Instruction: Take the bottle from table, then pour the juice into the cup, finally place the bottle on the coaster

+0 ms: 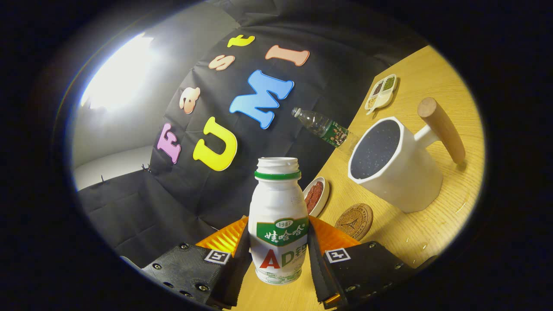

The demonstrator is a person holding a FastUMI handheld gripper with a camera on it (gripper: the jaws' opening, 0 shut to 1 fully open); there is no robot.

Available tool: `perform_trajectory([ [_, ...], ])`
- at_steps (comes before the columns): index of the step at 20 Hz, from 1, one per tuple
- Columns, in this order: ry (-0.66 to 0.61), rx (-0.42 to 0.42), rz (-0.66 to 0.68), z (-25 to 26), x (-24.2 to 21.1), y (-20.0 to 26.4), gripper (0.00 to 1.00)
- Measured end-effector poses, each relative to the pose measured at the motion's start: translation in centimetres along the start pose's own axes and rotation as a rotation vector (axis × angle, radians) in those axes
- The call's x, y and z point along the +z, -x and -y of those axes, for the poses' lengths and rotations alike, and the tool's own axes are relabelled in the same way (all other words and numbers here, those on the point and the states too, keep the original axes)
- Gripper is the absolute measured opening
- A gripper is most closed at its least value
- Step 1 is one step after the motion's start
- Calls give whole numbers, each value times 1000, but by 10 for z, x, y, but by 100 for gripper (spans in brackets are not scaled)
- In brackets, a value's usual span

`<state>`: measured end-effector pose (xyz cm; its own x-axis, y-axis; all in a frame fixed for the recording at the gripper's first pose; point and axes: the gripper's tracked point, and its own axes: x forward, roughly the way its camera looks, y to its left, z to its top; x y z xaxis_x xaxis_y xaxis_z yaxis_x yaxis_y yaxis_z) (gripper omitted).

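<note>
Now gripper (278,255) fingers clamp the uncapped white plastic bottle (278,216); white wooden-handled cup (395,166) and round cork coaster (354,221) lie right.

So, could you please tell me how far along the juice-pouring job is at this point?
Done: the bottle is gripped, the tongs shut on its lower body, one finger pressing each side, and the tilted view suggests it is off the table. In hand: carrying it, open-necked, toward the white cup. Left: pouring, then setting the bottle on the round cork coaster just ahead of the fingers.
</note>
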<state>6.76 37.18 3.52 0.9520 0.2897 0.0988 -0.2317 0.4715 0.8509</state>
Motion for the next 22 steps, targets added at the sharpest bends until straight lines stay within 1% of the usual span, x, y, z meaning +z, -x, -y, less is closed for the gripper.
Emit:
perform_trajectory([
  [7, -45, 1, -6, -1, -2, -4, 65],
  [16, -204, 8, 22, -1, 2, -6, 65],
  [22, -323, 33, 55, -4, 10, -6, 64],
])
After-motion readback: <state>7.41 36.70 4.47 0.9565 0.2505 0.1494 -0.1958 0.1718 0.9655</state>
